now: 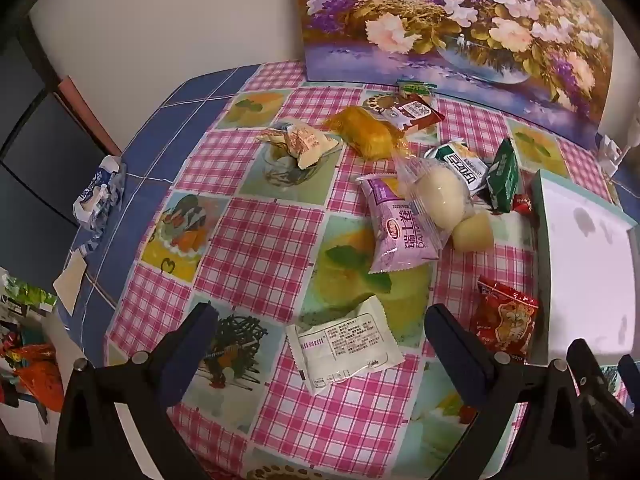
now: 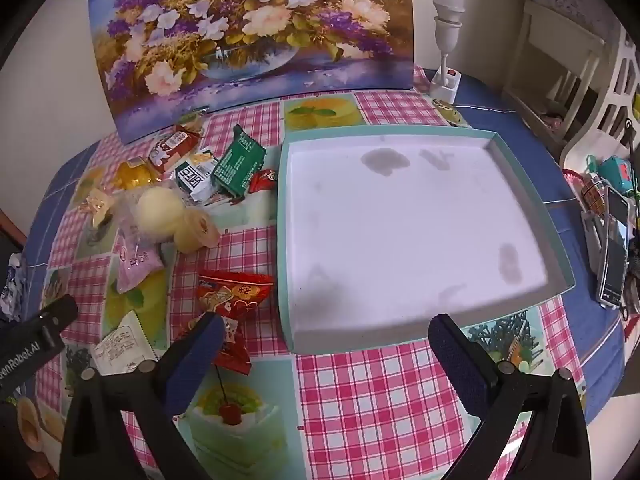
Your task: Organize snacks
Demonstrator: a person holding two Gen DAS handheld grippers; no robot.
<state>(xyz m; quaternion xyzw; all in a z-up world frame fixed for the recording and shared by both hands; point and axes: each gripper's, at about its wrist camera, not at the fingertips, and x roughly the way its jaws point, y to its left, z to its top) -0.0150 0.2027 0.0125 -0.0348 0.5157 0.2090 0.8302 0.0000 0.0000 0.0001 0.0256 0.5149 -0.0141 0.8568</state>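
over the near edge of the table [image 2: 380, 392] both your grippers hover with nothing between their fingers. your left gripper [image 1: 320, 344] stands wide open above the white packet [image 1: 344, 346], which lies flat on the checked cloth close to the near edge. your right gripper [image 2: 326, 344] is spread just as wide, and its left finger [image 2: 200, 354] sits over the tail of the red packet [image 2: 232, 296], though you can't tell from this view whether it touches.

look at the tray [image 2: 520, 168]: teal walls, white floor, a few grey stains, and not one snack in it. it takes up the right side of the table, with the red packet just beside its left wall.

all the snacks lie left of the tray. the purple packet [image 1: 400, 228] rests towards the middle of the table, with the clear-wrapped white bun [image 1: 440, 196] leaning on its upper corner and the pale cup jelly [image 1: 474, 232] touching the bun. behind them, nearer the far edge, you have the green box [image 1: 506, 178], the green-and-white packet [image 1: 464, 166], the yellow cake [image 1: 368, 134], the brown sachet [image 1: 416, 112] and the cream wrapper [image 1: 300, 144].

along the far edge a flower painting [image 2: 256, 36] stands against the wall, and a white lamp [image 2: 448, 40] sits at the far right corner.
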